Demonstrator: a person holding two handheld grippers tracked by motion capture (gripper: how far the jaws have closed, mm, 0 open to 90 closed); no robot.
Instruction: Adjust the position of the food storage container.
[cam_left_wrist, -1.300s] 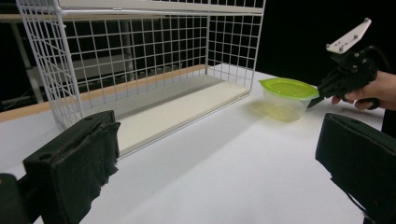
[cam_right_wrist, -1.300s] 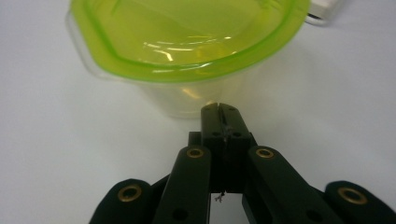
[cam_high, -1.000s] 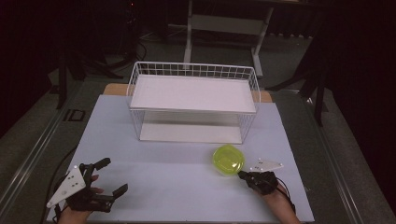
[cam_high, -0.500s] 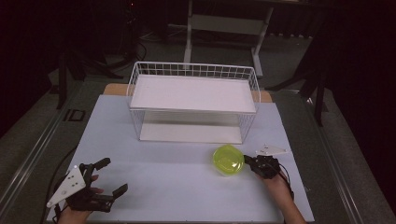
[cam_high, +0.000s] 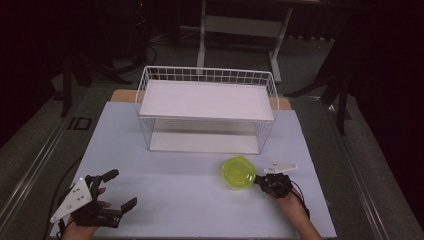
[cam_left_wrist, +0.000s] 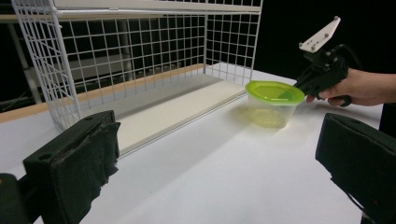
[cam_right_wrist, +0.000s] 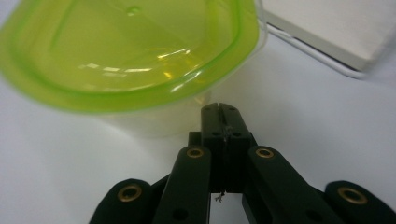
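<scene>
Right gripper (cam_high: 260, 181) has closed in on the lidded green container (cam_high: 239, 172) near desk's right edge; jaws pinched together, tips at its rim, holding nothing. Left gripper (cam_high: 115, 189) idle, wide. Container not yet lifted toward wire basket (cam_high: 207, 75).

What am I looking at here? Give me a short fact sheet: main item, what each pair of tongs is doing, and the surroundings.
Main item: clear tub with a green lid, standing on the white table in front of the wire rack
Right tongs: jaws shut together, tips at the tub's side just under the lid rim; nothing between them
Left tongs: jaws wide open, empty, resting near the table's front left corner
Rack: white wire, two white shelves, both bare
Room: dark around the table
</scene>
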